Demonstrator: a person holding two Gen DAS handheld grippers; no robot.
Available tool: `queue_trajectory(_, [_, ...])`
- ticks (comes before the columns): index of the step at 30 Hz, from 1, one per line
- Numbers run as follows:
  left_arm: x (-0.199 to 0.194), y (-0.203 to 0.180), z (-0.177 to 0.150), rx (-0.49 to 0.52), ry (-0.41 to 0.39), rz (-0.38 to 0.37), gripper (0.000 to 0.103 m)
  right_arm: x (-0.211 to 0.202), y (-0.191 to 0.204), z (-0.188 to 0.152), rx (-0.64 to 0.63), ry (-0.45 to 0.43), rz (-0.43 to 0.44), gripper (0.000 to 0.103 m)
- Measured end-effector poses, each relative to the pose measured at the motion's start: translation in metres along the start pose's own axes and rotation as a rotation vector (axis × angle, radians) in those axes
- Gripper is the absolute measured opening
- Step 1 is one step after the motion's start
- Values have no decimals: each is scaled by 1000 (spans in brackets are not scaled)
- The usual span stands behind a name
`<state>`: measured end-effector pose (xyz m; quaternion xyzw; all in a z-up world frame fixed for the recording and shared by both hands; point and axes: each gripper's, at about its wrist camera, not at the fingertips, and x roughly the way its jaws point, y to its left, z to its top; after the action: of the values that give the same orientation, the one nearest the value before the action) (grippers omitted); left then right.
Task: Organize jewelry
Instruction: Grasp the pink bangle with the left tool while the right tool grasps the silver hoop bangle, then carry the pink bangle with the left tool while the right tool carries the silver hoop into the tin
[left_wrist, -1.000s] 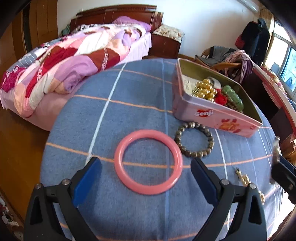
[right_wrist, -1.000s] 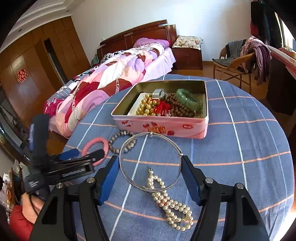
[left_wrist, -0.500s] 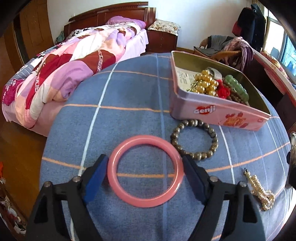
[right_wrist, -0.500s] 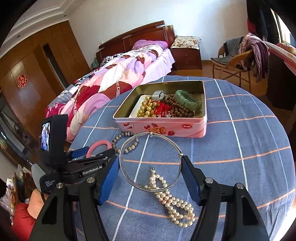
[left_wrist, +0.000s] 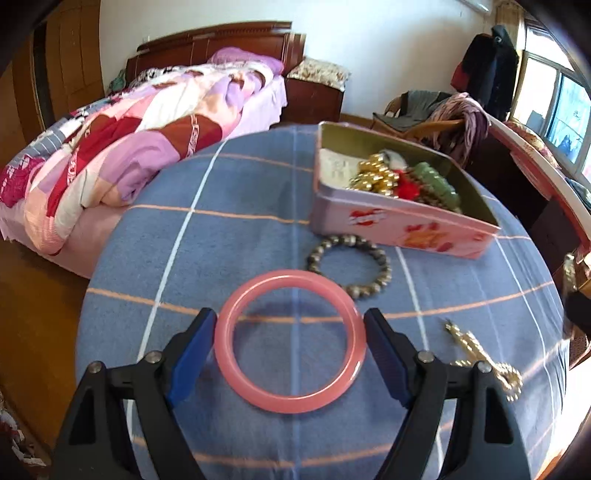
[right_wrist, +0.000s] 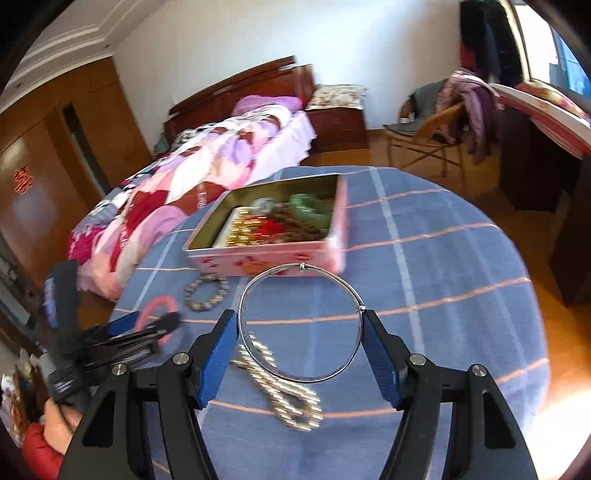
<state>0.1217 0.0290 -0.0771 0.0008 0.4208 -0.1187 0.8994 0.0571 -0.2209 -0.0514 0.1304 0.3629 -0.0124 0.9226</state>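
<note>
Our left gripper (left_wrist: 290, 345) holds the pink bangle (left_wrist: 290, 341) between its fingers (left_wrist: 194, 350), which press its rim on both sides. Our right gripper (right_wrist: 301, 349) clamps the thin silver hoop (right_wrist: 299, 321) the same way. Just ahead of the left fingers lies a dark bead bracelet (left_wrist: 349, 266) on the table (left_wrist: 229, 236), and beyond it the pink tin (left_wrist: 399, 221) of jewelry. A pearl strand (right_wrist: 284, 384) lies under the right fingers.

Black gripper (left_wrist: 290, 354) arms, blue pads (left_wrist: 190, 360), silver screws, red sleeve (right_wrist: 40, 448).
</note>
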Motion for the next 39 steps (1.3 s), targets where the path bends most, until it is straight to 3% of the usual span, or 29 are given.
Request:
queue_trajectory(6, [-22, -7, -6, -4, -64, -40, 83, -6, -32, -10, 88, 22, -28, 67])
queue_trajectory(18, [-46, -34, -16, 83, -101, -3, 83, -19, -2, -21, 21, 6, 3, 68])
queue_trajectory(35, [-72, -42, -15, 81, -158, -39, 83, -34, 7, -17, 2, -39, 3, 68])
queue_trajectory(39, [-68, -44, -12, 87, -157, -18, 83, -30, 6, -15, -2, -38, -5, 68])
